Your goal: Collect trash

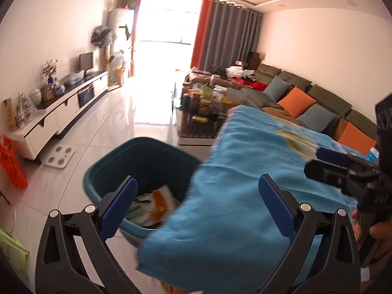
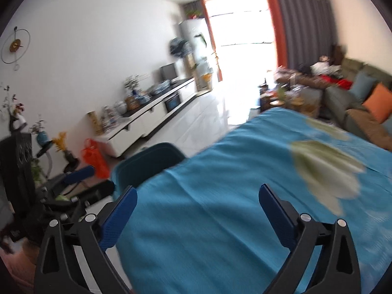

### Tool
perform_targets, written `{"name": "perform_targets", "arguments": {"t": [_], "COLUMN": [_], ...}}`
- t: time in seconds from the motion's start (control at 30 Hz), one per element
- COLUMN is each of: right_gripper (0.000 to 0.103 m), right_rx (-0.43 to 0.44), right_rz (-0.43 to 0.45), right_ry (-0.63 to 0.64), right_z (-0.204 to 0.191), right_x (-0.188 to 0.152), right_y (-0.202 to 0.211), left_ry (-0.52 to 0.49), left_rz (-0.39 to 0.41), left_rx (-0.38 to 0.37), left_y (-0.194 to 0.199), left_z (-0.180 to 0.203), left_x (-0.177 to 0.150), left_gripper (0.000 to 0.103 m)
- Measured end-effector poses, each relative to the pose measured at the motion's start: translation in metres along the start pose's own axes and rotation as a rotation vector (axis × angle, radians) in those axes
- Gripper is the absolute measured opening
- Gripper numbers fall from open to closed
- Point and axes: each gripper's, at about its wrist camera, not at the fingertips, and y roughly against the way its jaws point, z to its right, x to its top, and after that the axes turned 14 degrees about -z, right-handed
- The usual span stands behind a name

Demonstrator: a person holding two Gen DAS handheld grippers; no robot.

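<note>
Both tongs, left (image 1: 197, 202) and right (image 2: 198, 209), gape empty; bin (image 1: 115, 158) at ten o'clock beside the cloth (image 1: 245, 171) holds wrappers (image 1: 156, 207).

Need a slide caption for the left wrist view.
Open left tongs above teal bin holding wrappers, beside blue-clothed table.

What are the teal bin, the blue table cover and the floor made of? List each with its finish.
Teal bin: likely moulded plastic, smooth with a dull sheen and a rolled rim.
Blue table cover: woven fabric, matte; it drapes and creases over the edge, with a pale flower print.
Floor: probably glazed tile or polished stone, glossy; it mirrors the window light and shows joint lines.
</note>
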Motion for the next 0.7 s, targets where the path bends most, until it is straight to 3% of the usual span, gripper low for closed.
{"name": "perform_targets", "arguments": {"t": [0.2,0.37,0.7], "right_gripper": [0.096,0.096,0.096], "right_rx": [-0.163,-0.316,-0.449], "right_rz": [0.105,0.191,0.306], "right_ry": [-0.081,-0.134,-0.222], "right_z": [0.031,0.047,0.073], "right_x": [-0.044,-0.074,-0.114], "right_y": [0.048,0.076,0.115], "left_ry": [-0.053,-0.109,-0.183], "left_rz": [0.043,0.126,0.216], "left_rx": [-0.036,-0.044,-0.062], "left_y": [0.006,0.014,0.011], "left_z": [0.05,0.087,0.137], "left_x": [-0.003,-0.001,0.005], "left_gripper": [0.097,0.097,0.097]}}
